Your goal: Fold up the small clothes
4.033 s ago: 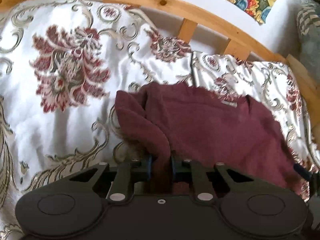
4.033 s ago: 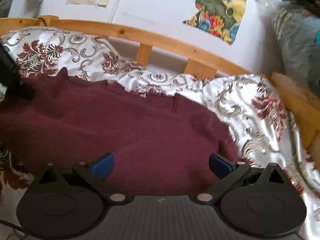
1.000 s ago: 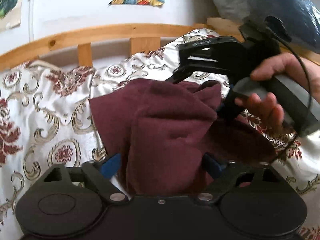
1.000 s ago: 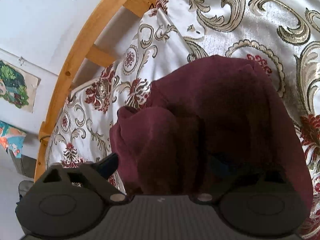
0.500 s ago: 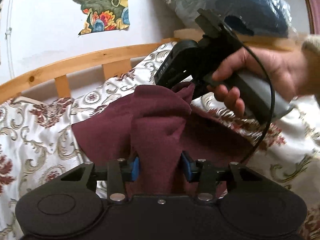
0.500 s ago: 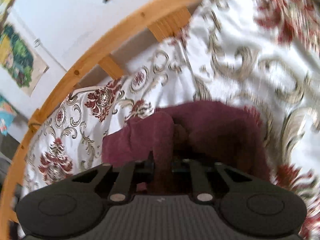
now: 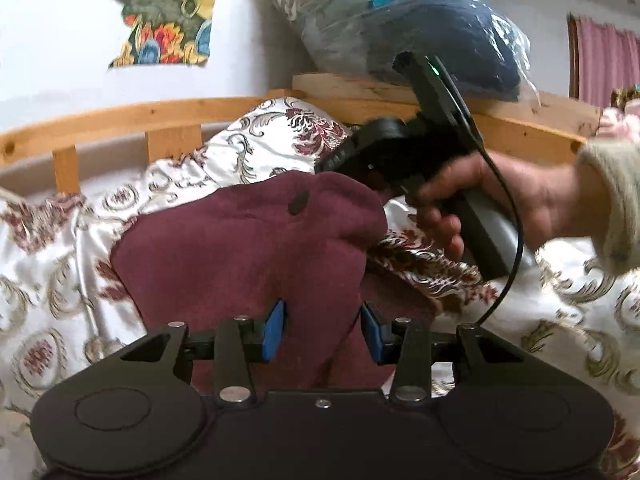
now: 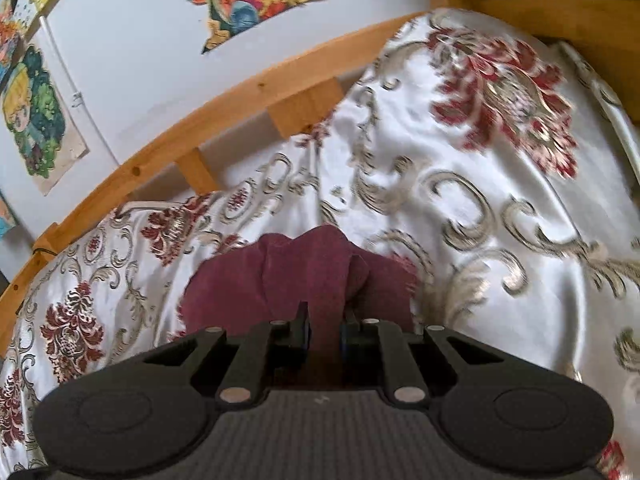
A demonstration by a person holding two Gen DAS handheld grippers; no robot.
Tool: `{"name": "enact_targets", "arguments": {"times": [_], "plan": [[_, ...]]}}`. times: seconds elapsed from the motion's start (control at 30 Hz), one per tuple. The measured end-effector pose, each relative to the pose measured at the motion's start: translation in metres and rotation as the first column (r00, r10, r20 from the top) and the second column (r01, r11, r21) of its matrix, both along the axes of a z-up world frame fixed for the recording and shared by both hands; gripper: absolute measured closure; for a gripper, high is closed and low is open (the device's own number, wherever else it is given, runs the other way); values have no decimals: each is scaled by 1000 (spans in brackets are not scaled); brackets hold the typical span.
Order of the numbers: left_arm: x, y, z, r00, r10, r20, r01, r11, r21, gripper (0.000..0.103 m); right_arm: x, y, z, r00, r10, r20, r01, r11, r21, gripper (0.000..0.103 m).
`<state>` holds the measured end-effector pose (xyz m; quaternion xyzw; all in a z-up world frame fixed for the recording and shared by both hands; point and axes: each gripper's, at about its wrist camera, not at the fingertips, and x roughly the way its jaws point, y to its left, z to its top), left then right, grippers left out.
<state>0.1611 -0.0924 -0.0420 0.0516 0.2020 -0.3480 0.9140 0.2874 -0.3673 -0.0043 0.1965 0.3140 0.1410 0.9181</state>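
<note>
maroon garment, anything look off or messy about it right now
Yes. The maroon garment is bunched into a lumpy heap on the floral bedcover, not flat. Both the left tool and right tool pinch thick wads, so no clean fold edge shows.

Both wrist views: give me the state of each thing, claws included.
maroon garment: bunched, lifted off the bedspread, held by both claws.
left claw: shut on a thick fold.
right claw: shut on a narrow fold.
bedspread: spread, slightly rumpled.
plastic-wrapped bundle: resting on the wooden bed frame.
</note>
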Motion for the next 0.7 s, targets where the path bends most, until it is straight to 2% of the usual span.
{"name": "enact_targets", "arguments": {"times": [0.17, 0.27, 0.33, 0.47, 0.53, 0.63, 0.7], "plan": [[4, 1, -3, 999, -29, -45, 28, 999, -21, 58, -2, -8, -18, 999, -16, -37, 16, 1000, 19, 87], [3, 0, -2, 998, -44, -52, 43, 999, -25, 52, -3, -12, -23, 999, -22, -46, 23, 999, 30, 84], [4, 2, -1, 996, -56, -71, 52, 997, -50, 45, -5, -11, -22, 999, -28, -46, 29, 999, 23, 74], [11, 10, 0, 990, -69, -122, 55, 992, -112, 40, -11, -10, -13, 999, -33, -34, 32, 999, -21, 60], [12, 11, 0, 989, -72, -130, 56, 991, -118, 39, -17, -11, -7, 999, -34, -33, 33, 999, -15, 41], [12, 11, 2, 987, -86, -135, 70, 990, -121, 32, -32, -14, 4, 999, -34, -17, 34, 999, 25, 26], [14, 13, 5, 983, -97, -153, 73, 985, -154, 26, -45, -14, 14, 1000, -21, -1, 21, 999, 31, 21]]}}
